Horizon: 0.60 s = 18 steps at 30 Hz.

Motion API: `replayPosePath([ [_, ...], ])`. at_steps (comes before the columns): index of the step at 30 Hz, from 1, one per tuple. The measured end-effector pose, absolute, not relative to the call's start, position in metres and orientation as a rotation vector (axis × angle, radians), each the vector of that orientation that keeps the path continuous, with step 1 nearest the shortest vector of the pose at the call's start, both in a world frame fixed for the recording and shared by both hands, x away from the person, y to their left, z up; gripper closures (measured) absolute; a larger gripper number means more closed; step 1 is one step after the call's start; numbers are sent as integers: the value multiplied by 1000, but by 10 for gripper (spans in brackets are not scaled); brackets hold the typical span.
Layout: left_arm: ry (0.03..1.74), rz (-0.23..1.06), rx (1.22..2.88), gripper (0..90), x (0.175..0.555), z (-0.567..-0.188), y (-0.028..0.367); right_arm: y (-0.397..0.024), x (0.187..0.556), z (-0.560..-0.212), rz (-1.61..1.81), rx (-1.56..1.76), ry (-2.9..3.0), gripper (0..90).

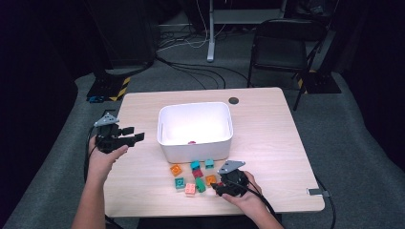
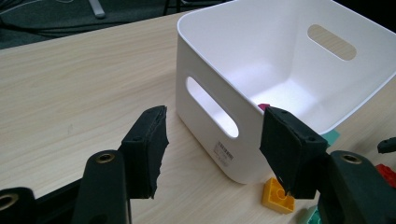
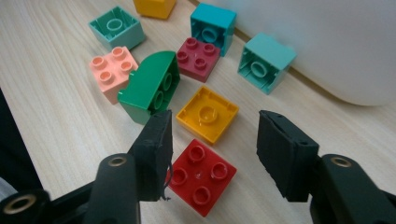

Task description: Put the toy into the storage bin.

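The right tool hangs low over the brick cluster, jaws standing wide and holding nothing. Straight below and between them sits the square red studded plastic brick, its left corner tucked under the left jaw. Just beyond it lies the flat yellow square brick, underside up. The green round-topped brick crowds in just left of that jaw, so room is tight there; the right jaw has bare pale wooden worktop under it. The white plastic bin stands just behind the cluster. The left tool hovers wide and empty, well apart at the bin's left wall, so the right hand is nearer.
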<state>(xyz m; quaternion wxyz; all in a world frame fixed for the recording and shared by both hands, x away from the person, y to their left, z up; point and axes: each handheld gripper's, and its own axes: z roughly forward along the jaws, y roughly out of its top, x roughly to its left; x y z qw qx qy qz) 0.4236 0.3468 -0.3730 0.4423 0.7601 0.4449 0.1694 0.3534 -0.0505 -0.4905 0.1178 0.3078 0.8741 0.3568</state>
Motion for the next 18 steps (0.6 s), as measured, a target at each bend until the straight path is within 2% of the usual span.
replayPosePath([
  [8,1105,417,1885,408,426,-374,347,-50,352,-500,975,899,2597,435],
  [18,1107,414,1887,408,426,-374,348,-64,359,-503,943,956,2618,567],
])
